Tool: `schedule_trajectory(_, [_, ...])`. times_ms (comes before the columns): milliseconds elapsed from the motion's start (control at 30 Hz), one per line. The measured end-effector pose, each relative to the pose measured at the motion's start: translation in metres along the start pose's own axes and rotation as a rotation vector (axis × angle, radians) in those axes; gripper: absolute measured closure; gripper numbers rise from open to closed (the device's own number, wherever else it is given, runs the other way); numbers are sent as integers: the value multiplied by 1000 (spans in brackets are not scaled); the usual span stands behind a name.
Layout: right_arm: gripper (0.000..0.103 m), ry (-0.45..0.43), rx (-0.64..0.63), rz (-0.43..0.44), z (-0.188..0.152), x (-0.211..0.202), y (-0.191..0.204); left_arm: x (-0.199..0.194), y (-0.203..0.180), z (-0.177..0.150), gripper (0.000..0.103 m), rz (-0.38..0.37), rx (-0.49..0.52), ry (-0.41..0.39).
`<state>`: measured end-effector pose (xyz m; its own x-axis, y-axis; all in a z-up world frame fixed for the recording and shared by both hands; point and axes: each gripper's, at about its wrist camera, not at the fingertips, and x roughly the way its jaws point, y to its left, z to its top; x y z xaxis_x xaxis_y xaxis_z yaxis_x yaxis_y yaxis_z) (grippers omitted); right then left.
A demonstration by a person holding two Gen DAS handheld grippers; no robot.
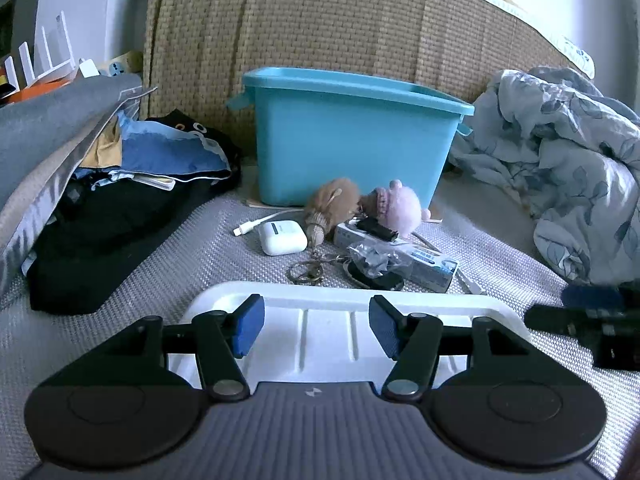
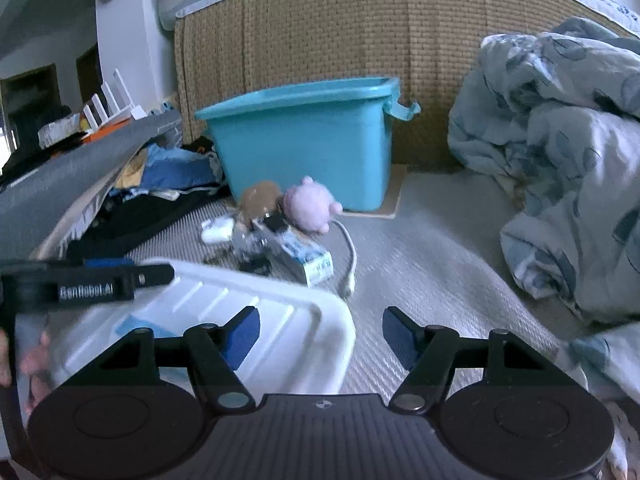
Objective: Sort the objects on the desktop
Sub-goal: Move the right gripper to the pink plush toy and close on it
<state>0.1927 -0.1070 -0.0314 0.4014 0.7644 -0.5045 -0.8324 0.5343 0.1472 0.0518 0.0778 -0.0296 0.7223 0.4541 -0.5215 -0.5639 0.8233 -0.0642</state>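
Surface: I am looking over a grey woven mat (image 1: 168, 256) spread on a bed, with a tan wicker headboard (image 1: 320, 24) standing behind it.

Left gripper (image 1: 317, 326): my black two-finger tool with blue pads is spread wide and holds nothing. It hovers over the near part of a white ribbed plastic tray (image 1: 328, 340).

Right gripper (image 2: 321, 338): also spread wide and empty. Its left pad sits above the right end of the white tray (image 2: 280, 320); its right pad is over bare mat (image 2: 420, 264).

Bin: a turquoise rectangular plastic tub with side handles (image 1: 352, 140) stands upright at the back, against the headboard.

Clutter to sort: a small pile lies on the mat between the tub and the tray.
- white glossy earbud case (image 1: 282, 237), on the left of the pile
- white charging cable (image 1: 256, 222), just behind the case
- brown fluffy plush charm (image 1: 332, 202) and pink fluffy plush charm (image 1: 398, 208), side by side just in front of the tub
- long white and blue printed carton (image 1: 416, 258), with a small black device (image 1: 376, 228) resting on its far end
- metal key rings (image 1: 306, 270), nearest the tray

Left side: folded dark and blue clothes (image 1: 152, 168) are stacked beside a grey pillow (image 1: 56, 116).

Right side: a crumpled pale blue floral quilt (image 1: 568, 160).
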Motion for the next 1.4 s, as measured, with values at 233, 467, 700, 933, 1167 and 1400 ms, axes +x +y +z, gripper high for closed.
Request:
schedule_trajectory(233, [31,-10,20,9,28,20,4,5,-1,-1,41,-10,-5,20])
schedule_trajectory(467, [31,-2,83,4,52,45,10,6,2,-1,41,-11,-25,27])
schedule_trajectory(700, [31,20,109,16,71,72,9,9,0,-1,41,-29,-20,35])
schedule_trajectory(933, [31,50,106,1,85,97,7,11,1,-3,41,-39,-31,42])
schedule_trajectory(1167, [31,79,90,-9,97,120,6,13,2,-3,41,-48,-45,44])
schedule_trajectory(1400, [31,109,48,-14,101,142,7,16,3,-4,41,-53,-61,53])
